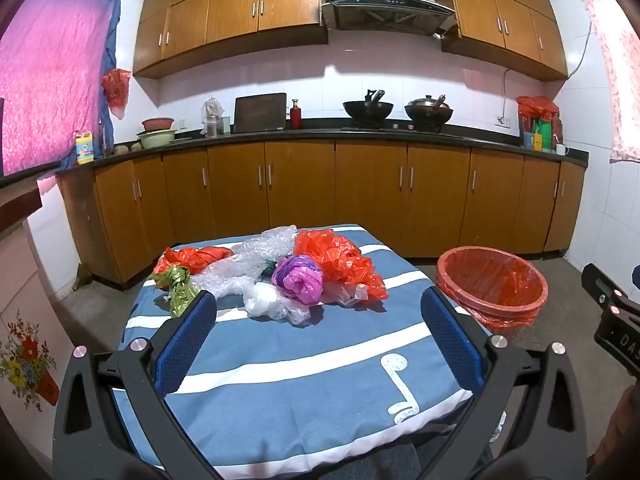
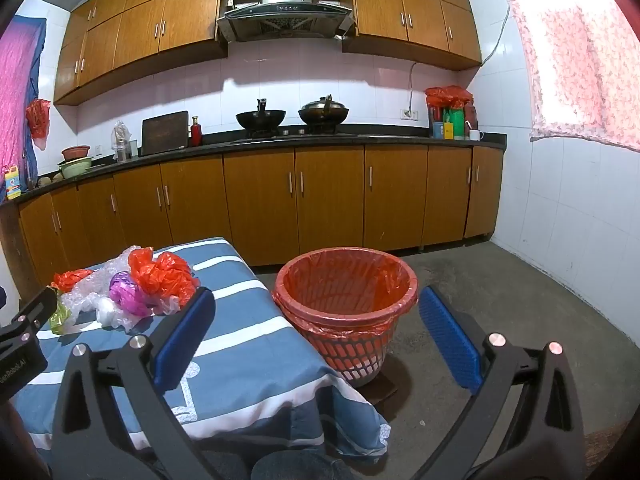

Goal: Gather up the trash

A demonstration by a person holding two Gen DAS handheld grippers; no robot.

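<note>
Both your grippers, left [image 1: 319, 332] and right [image 2: 316, 334], hang spread wide and empty, with the bags [image 1: 280, 276] heaped at the table's [image 1: 320, 380] far end. They're likely feather-light, soft and slippery, so pinch a bunched fold. The bin [image 2: 346, 304] waits right of the table, on the kitchen floor [image 2: 500, 300].

We saw brown wooden cabinets [image 1: 296, 184] under a dark counter [image 1: 320, 134], where two woks [image 1: 368, 109] sat beside a red bottle [image 1: 295, 114] and a dark cutting board [image 1: 260, 112]. A steel range hood [image 2: 286, 8] hung above, and a pink curtain [image 2: 576, 64] covered the window.
</note>
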